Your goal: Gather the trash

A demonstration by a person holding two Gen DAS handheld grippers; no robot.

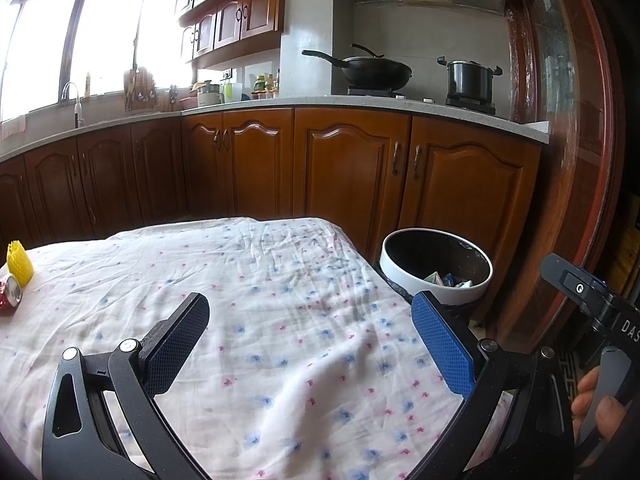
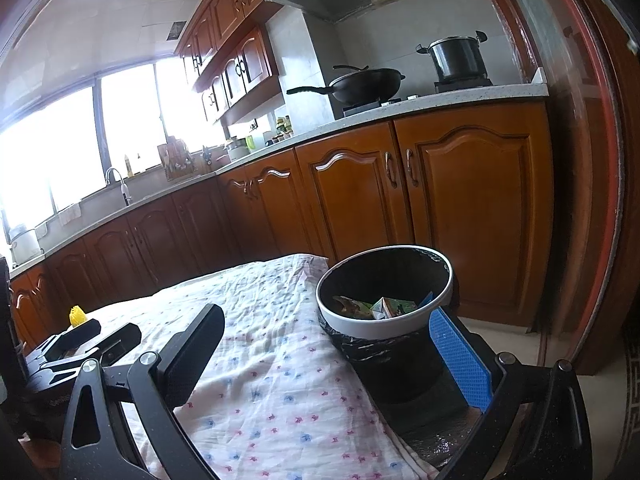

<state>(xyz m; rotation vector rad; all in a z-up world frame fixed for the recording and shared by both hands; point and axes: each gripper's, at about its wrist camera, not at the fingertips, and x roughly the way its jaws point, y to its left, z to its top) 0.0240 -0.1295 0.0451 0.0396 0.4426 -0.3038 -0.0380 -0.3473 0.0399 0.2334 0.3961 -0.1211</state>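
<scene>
The left gripper [image 1: 310, 320] hangs over the table with its fingers spread wide and nothing between them, only the flowered cloth [image 1: 256, 300] below. Far off to the left of its left finger, at the cloth's edge, lie a crushed red can [image 1: 11, 294] and, just behind it, a yellow mesh fruit sleeve [image 1: 20, 266]; the two look to be touching. Past its right finger, beyond the table's corner, stands the trash bin [image 1: 400, 264], white-rimmed and lined with a black bag, with a few scraps of packaging in the bottom.

The right gripper [image 2: 326, 332] is likewise wide open and empty. Its blue-padded right finger [image 2: 458, 358] sits in front of the bin's near side, the bin's mouth just ahead between the fingers, while its left finger is over the cloth. Cartons [image 2: 384, 306] show inside the bin. Behind everything run wooden cabinets [image 2: 400, 184], with a wok [image 2: 366, 84] and a pot [image 2: 456, 58] on the stove.
</scene>
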